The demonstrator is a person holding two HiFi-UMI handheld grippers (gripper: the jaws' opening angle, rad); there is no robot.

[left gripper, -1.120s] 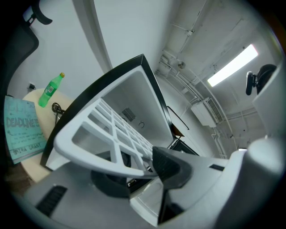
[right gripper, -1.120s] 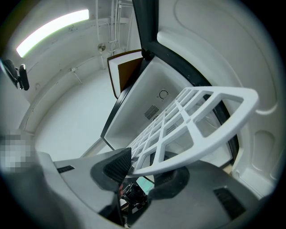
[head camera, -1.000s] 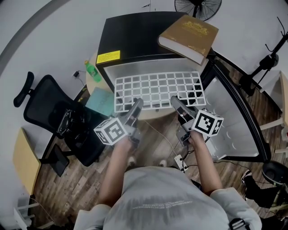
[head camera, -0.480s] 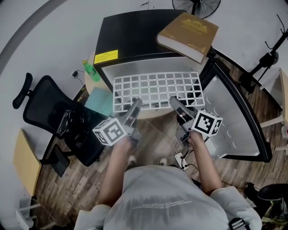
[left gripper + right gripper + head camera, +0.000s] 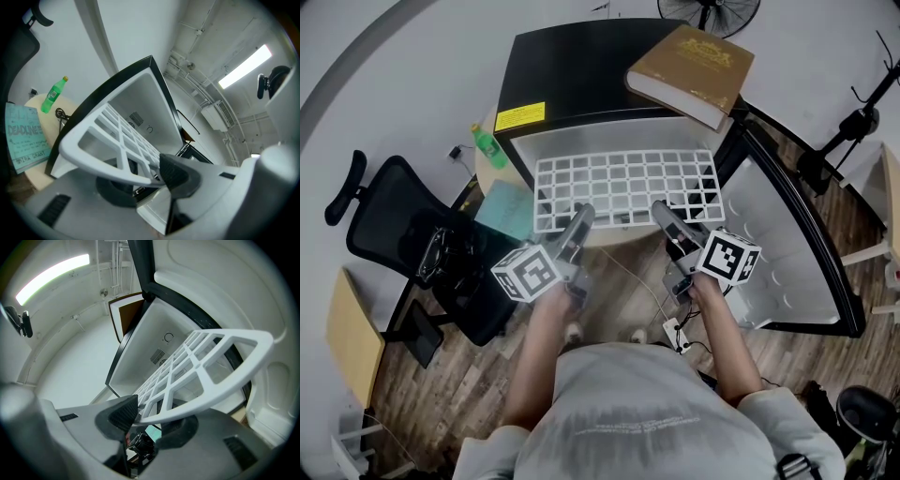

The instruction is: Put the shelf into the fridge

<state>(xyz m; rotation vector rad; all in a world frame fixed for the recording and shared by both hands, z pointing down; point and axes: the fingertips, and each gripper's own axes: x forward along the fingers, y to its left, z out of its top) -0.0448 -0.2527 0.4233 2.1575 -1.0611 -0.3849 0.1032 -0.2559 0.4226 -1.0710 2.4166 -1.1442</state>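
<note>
A white grid shelf (image 5: 628, 187) is held level in front of the open black mini fridge (image 5: 581, 75), its far edge at the white interior (image 5: 609, 139). My left gripper (image 5: 578, 221) is shut on the shelf's near edge at the left; the shelf (image 5: 112, 140) runs between its jaws in the left gripper view. My right gripper (image 5: 667, 217) is shut on the near edge at the right, where the shelf (image 5: 201, 366) crosses its jaws. The fridge door (image 5: 787, 253) hangs open to the right.
A thick brown book (image 5: 692, 73) lies on top of the fridge. A green bottle (image 5: 490, 147) and a teal booklet (image 5: 508, 212) rest on a round table at the left. A black office chair (image 5: 412, 253) stands to the left. Cables and a power strip (image 5: 673, 330) lie on the wood floor.
The shelf and both grippers have crept slightly forward toward the fridge opening; both grips are unchanged.
</note>
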